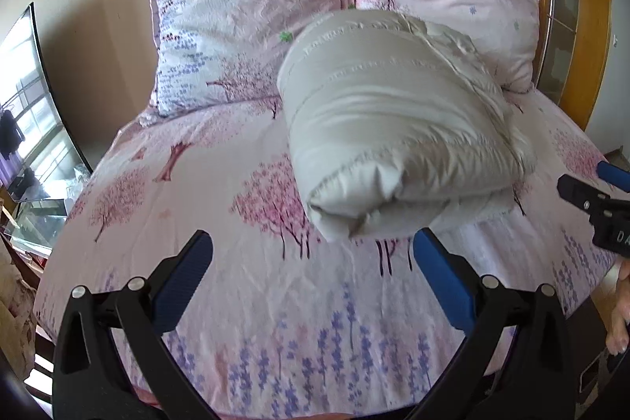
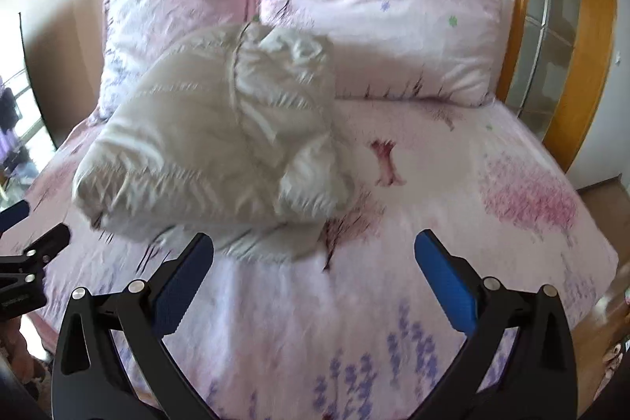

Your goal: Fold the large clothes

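A pale grey puffy quilted jacket (image 1: 393,128) lies folded into a thick bundle on the pink flowered bed sheet (image 1: 220,286), its far end near the pillows. It also shows in the right wrist view (image 2: 220,144), left of centre. My left gripper (image 1: 313,254) is open and empty, held above the sheet just in front of the bundle's near end. My right gripper (image 2: 314,254) is open and empty, above the sheet in front of the bundle's right side. The right gripper's tip shows at the right edge of the left wrist view (image 1: 598,199).
Two flowered pillows (image 1: 244,26) (image 1: 453,6) lean on the beige wall at the head of the bed. A wooden door frame (image 2: 567,38) stands to the right. A window and a glass table (image 1: 35,207) are at the left.
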`<move>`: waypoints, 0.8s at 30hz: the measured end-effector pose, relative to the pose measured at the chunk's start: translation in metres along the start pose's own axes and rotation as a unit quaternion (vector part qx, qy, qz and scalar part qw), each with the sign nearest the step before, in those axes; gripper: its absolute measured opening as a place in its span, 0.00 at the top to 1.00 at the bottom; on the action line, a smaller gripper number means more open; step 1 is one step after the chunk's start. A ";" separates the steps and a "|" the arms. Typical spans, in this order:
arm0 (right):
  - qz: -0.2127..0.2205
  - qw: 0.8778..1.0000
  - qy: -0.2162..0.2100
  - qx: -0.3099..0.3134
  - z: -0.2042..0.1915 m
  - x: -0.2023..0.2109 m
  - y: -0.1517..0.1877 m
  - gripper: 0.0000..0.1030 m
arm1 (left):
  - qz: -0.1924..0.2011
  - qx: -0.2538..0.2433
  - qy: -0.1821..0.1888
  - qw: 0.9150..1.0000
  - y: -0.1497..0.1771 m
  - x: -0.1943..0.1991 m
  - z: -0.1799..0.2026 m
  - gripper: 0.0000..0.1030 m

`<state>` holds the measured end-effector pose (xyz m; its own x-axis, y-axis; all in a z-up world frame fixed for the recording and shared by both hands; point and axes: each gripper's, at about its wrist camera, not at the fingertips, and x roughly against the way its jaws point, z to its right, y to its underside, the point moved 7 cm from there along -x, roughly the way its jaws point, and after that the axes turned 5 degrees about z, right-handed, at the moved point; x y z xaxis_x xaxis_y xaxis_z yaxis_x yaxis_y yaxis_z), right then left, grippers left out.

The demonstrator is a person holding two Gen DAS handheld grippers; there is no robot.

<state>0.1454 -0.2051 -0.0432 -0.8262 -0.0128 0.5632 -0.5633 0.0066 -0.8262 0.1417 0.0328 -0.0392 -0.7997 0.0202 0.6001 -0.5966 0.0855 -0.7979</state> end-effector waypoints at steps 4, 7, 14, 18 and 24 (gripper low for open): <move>-0.024 1.000 -0.013 0.004 -0.009 0.003 0.016 0.01 | -0.029 0.004 0.007 1.000 0.012 0.000 0.004 0.02; -0.034 0.999 -0.010 0.015 -0.014 0.007 0.023 0.01 | -0.048 0.003 0.002 0.999 0.020 -0.001 0.006 0.02; -0.074 0.997 -0.021 0.010 -0.021 0.010 0.036 0.01 | -0.066 -0.001 -0.002 0.998 0.026 0.004 0.007 0.02; -0.093 0.995 -0.018 0.025 -0.029 0.008 0.044 0.01 | -0.071 -0.001 -0.002 0.997 0.027 0.007 0.008 0.02; -0.104 0.994 -0.012 0.030 -0.030 0.008 0.047 0.01 | -0.081 0.001 -0.002 0.997 0.028 0.007 0.008 0.02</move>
<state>0.1125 -0.1751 -0.0775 -0.6914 -0.0322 0.7217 -0.7195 -0.0589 -0.6920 0.1187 0.0272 -0.0582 -0.6936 0.0025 0.7204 -0.7176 0.0860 -0.6912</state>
